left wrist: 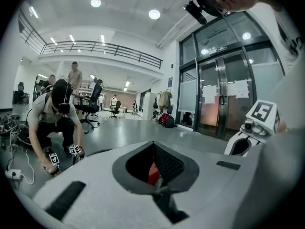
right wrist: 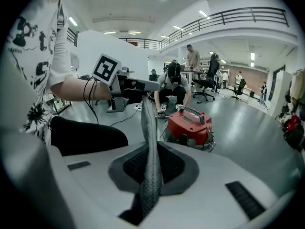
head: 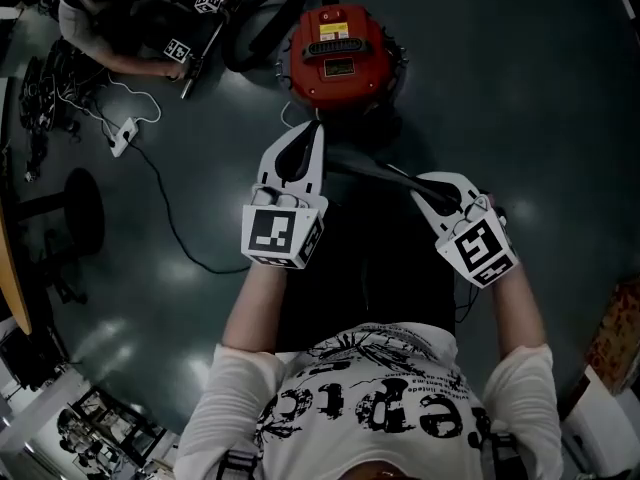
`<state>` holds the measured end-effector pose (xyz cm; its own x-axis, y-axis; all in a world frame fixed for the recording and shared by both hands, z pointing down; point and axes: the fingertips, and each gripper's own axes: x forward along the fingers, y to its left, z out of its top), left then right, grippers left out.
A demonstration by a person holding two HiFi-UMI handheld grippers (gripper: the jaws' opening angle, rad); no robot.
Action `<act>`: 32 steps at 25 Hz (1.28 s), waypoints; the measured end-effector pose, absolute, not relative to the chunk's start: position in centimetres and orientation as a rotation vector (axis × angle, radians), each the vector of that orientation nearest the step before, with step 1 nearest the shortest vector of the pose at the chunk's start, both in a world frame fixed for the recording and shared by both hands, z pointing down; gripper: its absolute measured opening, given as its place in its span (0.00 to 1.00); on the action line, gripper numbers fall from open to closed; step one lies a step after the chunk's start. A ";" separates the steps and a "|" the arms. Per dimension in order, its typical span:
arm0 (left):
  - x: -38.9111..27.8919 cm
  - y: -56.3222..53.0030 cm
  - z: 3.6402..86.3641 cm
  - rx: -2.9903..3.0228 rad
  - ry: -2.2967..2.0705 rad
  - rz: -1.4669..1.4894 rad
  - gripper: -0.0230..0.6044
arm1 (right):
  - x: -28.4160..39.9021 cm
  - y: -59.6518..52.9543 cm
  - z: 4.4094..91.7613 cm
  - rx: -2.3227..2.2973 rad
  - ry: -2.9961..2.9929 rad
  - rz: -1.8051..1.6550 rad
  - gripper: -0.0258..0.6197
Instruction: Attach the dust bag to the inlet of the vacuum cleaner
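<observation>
Grey, glossy floor lies under the whole scene. At its far left a second person crouches, with a white power strip and its cable close by. Next comes the left tool, held out ahead of the wearer. Its jaws are together, pinching 1 end of the dust bag. The left gripper view shows dark mesh cloth at the closed tips, with a sliver of red behind. The bag runs as a dark, taut band from that tool across to the right one, in the air and well short of the machine. Beyond the band the red vacuum cleaner stands on the floor, a black hose looped at its left side. No view shows its inlet clearly. At the right, the right tool is clamped narrow on the bag's other end. In its own view a grey woven strip rises straight out of the closed jaws. By my reading the bag is picked up and spread between the 2 tools. Carrying it to the vacuum cleaner, finding the inlet and seating the bag's opening on it are all left to do.
</observation>
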<state>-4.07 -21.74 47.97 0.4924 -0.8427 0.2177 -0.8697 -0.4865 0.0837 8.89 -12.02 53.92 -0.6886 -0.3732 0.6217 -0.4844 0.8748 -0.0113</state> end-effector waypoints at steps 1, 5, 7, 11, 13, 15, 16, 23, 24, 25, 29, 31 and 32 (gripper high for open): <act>-4.1 -22.2 49.6 2.596 -1.489 0.243 0.04 | 8.9 -12.4 55.4 0.606 -2.421 0.210 0.08; -5.0 -24.6 54.8 2.754 -1.580 0.381 0.04 | 9.1 -13.7 61.2 0.511 -2.443 0.079 0.08; -5.2 -25.9 56.0 2.784 -1.607 0.401 0.04 | 9.7 -14.3 63.3 0.501 -2.413 0.022 0.07; -5.3 -28.4 58.6 2.748 -1.565 0.411 0.04 | 9.9 -14.9 65.1 0.518 -2.386 0.001 0.08; -5.1 -29.4 59.8 2.748 -1.519 0.459 0.04 | 9.4 -14.9 65.0 0.520 -2.403 0.018 0.08; -5.0 -30.7 60.0 2.792 -1.513 0.514 0.08 | 8.8 -14.8 64.8 0.509 -2.413 0.033 0.08; -5.1 -31.5 59.6 2.821 -1.529 0.539 0.12 | 8.5 -14.8 64.9 0.502 -2.415 0.037 0.08; -4.4 -37.2 61.4 2.976 -1.418 0.907 0.30 | 7.2 -15.2 65.4 0.462 -2.419 0.054 0.08; -4.1 -37.7 62.2 2.989 -1.367 0.976 0.30 | 7.1 -15.3 65.5 0.452 -2.409 0.040 0.08; -3.9 -38.1 62.7 3.005 -1.322 1.033 0.31 | 7.1 -15.4 65.6 0.446 -2.397 0.022 0.07; -3.1 -39.8 62.9 3.066 -1.268 1.147 0.31 | 7.0 -15.9 66.3 0.446 -2.369 -0.038 0.08; -2.7 -40.3 63.2 3.087 -1.255 1.186 0.31 | 7.0 -15.9 66.7 0.448 -2.360 -0.054 0.08; -2.6 -40.4 63.3 3.092 -1.238 1.202 0.31 | 7.0 -15.9 66.9 0.444 -2.356 -0.063 0.07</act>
<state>-2.57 -40.44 63.32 0.5439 -0.7184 0.4338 -0.4548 -0.6867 -0.5671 6.95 -15.86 66.87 -0.6771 -0.3334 0.6561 -0.2980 0.9393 0.1699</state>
